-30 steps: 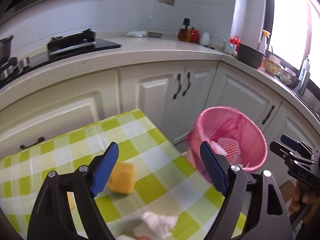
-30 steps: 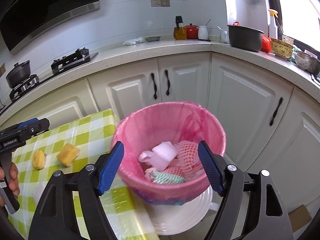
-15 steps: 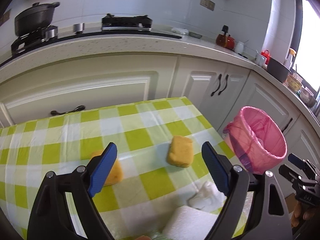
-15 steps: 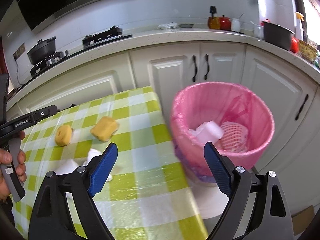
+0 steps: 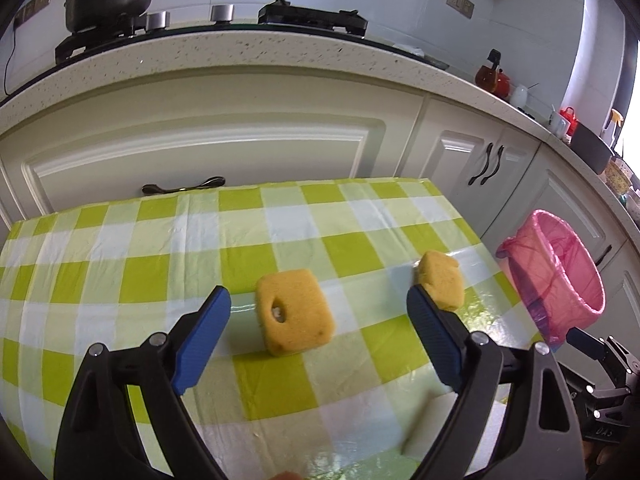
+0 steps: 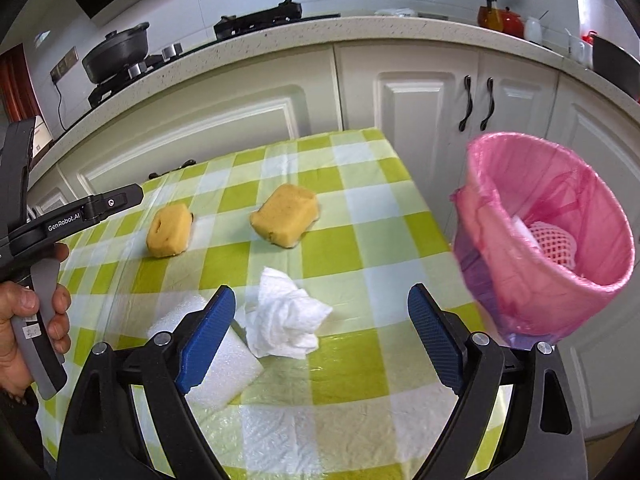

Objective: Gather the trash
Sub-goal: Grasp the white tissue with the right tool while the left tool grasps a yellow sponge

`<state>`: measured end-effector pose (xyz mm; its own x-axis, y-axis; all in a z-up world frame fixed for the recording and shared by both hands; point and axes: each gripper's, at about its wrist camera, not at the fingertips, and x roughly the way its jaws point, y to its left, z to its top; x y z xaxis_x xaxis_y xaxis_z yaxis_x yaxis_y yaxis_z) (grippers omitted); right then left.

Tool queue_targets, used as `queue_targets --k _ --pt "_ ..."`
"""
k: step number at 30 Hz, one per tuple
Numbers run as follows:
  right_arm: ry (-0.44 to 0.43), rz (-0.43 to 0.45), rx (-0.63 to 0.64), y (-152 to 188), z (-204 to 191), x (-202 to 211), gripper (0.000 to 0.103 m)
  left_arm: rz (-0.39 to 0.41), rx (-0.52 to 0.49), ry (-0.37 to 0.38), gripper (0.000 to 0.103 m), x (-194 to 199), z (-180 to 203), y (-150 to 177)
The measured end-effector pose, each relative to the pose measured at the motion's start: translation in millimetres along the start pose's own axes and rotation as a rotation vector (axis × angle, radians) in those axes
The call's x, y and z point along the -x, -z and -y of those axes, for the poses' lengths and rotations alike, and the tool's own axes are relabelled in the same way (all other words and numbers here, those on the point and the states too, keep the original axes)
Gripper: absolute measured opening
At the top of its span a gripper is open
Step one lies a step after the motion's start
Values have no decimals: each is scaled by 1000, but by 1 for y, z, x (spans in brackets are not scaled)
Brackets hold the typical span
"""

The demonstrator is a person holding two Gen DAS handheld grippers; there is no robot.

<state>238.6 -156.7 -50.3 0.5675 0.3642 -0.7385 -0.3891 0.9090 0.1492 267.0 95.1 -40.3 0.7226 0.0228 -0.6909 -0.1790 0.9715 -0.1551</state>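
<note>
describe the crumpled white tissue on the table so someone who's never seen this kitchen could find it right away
Start at the table with the green and white checked cloth, standing beside the pink-lined bin. Near the front edge, in front of two yellow sponges, lies the crumpled tissue. Unlike the smooth white foam block on its left, it is wrinkled and shapeless.

Two yellow sponges (image 6: 170,231) (image 6: 286,221), one crumpled white tissue (image 6: 286,316), one white foam block (image 6: 214,364), one pink-lined bin (image 6: 548,236), two tools (image 5: 318,344) (image 6: 320,344), one worktop (image 6: 360,208)

Two yellow sponges (image 6: 285,220) (image 6: 169,230), crumpled tissue (image 6: 286,322), foam block (image 6: 208,360) on tablecloth.
</note>
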Motion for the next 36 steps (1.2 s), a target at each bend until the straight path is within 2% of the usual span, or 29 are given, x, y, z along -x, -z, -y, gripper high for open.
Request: queue_targets --k 15,17,20,22,24,25,28,36 --pt "-16 -94 2 -1 -12 -43 80 -55 24 -13 87 -33 -22 6" --pt "-15 -98 6 -2 -13 -45 76 -58 25 -13 87 -35 -22 5" --pt "-24 -119 13 -2 -14 -51 63 -62 26 -14 87 -38 -22 5" --pt "-26 -134 19 -1 -14 -55 45 -66 27 -16 88 -40 -22 5" --pt "-33 -146 31 -1 -15 -58 33 -67 26 -17 88 -41 -23 6" --pt "-37 -150 36 0 -15 -59 30 -69 27 -17 88 -42 -23 6" --pt "-42 -145 54 -1 -18 -59 25 -72 30 -17 88 -44 -23 7" --pt "-21 -110 39 -10 -8 -57 24 -86 31 -20 88 -51 -23 9"
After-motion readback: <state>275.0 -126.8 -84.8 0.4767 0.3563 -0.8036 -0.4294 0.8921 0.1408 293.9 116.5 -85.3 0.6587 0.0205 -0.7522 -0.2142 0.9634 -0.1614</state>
